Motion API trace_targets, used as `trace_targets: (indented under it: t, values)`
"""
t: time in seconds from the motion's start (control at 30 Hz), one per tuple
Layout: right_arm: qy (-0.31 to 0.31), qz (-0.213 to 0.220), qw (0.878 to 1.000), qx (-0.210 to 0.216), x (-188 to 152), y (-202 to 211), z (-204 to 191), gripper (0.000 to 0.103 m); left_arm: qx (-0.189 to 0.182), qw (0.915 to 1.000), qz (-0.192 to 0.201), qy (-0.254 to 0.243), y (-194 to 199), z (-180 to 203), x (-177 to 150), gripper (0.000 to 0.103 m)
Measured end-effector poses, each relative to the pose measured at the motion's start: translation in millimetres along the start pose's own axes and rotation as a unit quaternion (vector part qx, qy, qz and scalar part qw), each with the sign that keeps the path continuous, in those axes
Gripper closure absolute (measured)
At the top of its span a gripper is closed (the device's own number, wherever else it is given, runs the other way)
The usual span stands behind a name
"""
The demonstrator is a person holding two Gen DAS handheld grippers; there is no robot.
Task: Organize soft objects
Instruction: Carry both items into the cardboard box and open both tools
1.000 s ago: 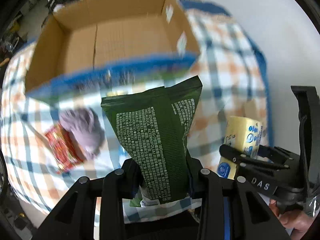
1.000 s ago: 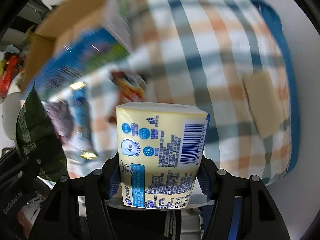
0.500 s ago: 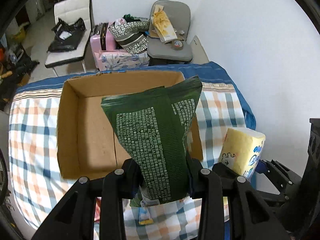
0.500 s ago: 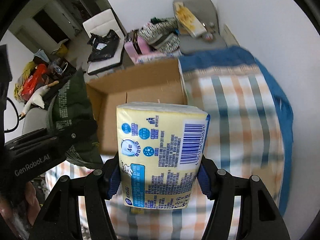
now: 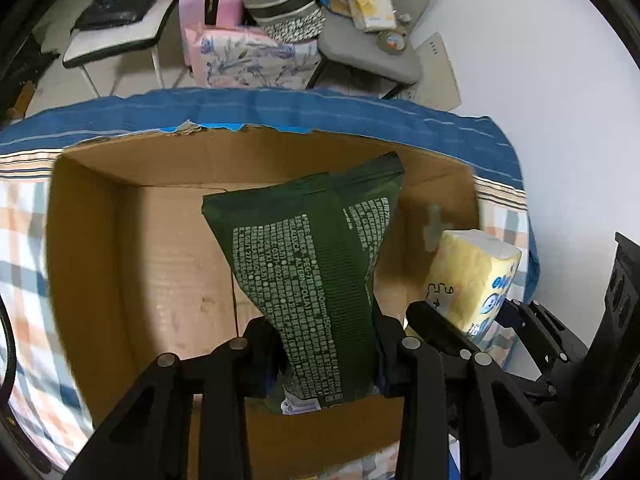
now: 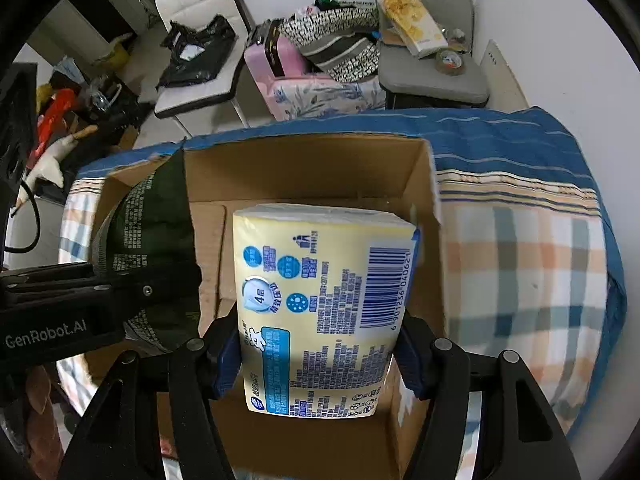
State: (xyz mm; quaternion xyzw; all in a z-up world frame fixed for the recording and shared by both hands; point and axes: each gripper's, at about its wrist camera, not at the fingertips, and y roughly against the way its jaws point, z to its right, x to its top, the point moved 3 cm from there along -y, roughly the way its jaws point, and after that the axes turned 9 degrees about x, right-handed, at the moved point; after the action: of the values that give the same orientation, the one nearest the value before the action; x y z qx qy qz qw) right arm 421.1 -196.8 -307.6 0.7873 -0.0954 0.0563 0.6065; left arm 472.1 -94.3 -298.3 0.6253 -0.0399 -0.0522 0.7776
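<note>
Green pouch (image 5: 316, 280): dark green soft pack with white print, upright, clamped at its lower end between the fingers of the left hand-held gripper (image 5: 325, 354); its upper part stands over the open cardboard box (image 5: 120, 280).
Tissue pack (image 6: 324, 312): pale yellow, blue labels and a barcode, gripped on both sides by the right hand-held gripper (image 6: 316, 354); it hangs over the right part of the same box.
Left hand-held gripper: clenched on the green pouch.
Right hand-held gripper: clenched on the tissue pack, blue pads (image 6: 410, 356) pressing its sides.
Spacing: pouch to the left, tissue pack just beside it on the right; touching or not, cannot tell.
Box: top open, brown floor visible below both packs; sits on a bed with a checked cover (image 6: 520, 264) and blue edge.
Beyond the bed: grey chair (image 6: 432, 76), pink case (image 6: 276, 56), white chair (image 6: 200, 20).
</note>
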Motion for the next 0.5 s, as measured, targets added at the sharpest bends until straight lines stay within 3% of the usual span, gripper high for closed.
trace_targets:
  t: [0.37, 0.5]
  values:
    - [0.012, -0.035, 0.999, -0.011, 32, -61, -3, 0.037, -0.013, 0.9993, -0.032, -0.011, -47, -7, 25, 0.069]
    - [0.009, -0.050, 0.999, -0.020, 36, -73, 0, 0.036, 0.006, 0.9994, -0.032, -0.010, -55, -9, 27, 0.069]
